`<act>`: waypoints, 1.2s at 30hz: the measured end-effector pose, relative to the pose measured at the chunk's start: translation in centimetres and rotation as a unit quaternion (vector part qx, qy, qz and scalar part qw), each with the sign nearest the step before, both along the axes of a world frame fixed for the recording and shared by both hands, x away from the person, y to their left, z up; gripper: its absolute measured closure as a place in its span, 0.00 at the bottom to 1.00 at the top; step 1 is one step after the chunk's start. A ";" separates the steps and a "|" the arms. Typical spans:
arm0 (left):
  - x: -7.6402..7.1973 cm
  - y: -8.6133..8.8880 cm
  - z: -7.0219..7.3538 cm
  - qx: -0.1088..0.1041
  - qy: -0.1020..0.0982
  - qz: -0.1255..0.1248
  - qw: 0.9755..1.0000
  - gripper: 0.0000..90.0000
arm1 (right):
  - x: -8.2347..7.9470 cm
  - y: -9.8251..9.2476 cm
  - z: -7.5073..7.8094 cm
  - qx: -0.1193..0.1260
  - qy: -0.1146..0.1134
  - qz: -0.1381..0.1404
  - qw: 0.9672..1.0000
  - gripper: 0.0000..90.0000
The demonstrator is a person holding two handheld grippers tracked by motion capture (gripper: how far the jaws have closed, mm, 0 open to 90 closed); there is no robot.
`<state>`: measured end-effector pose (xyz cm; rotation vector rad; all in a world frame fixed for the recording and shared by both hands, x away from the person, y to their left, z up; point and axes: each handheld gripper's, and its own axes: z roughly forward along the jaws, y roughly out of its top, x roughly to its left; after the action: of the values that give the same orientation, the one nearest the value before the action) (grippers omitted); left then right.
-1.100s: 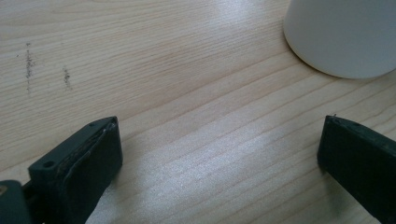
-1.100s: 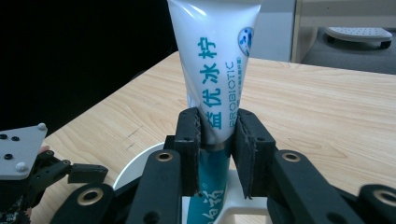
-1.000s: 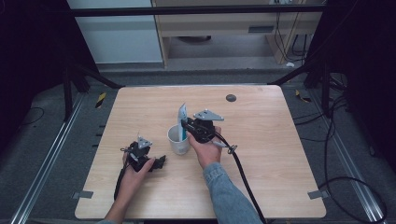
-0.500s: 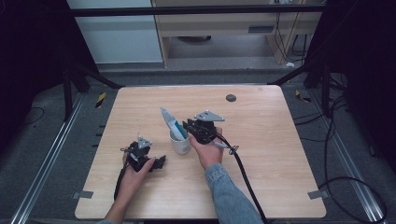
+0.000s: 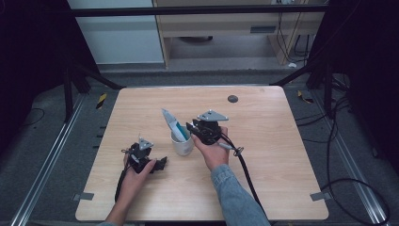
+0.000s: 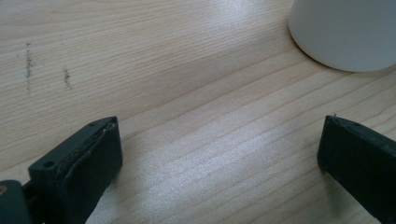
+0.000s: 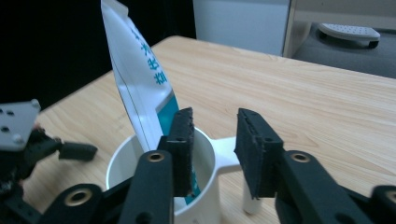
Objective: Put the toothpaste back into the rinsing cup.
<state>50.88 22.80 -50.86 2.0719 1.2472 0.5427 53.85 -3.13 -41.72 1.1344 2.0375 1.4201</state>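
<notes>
white-and-teal tube (image 5: 173, 126) leaning in white cup (image 5: 182, 145), right gripper (image 5: 192, 128) beside

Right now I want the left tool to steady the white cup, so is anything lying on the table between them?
Nothing visible does. In the left gripper view, bare wood table runs from the open left tool to the white cup.
</notes>
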 end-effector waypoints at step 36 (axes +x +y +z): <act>0.0 0.0 0.0 0.001 0.001 0.000 1.000 0.00 | 1.2 -5.6 2.5 -0.090 0.022 0.014 0.996 0.13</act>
<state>50.90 22.80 -50.85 2.0742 1.2470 0.5427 55.05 -8.78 -39.17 1.0733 2.1716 1.2042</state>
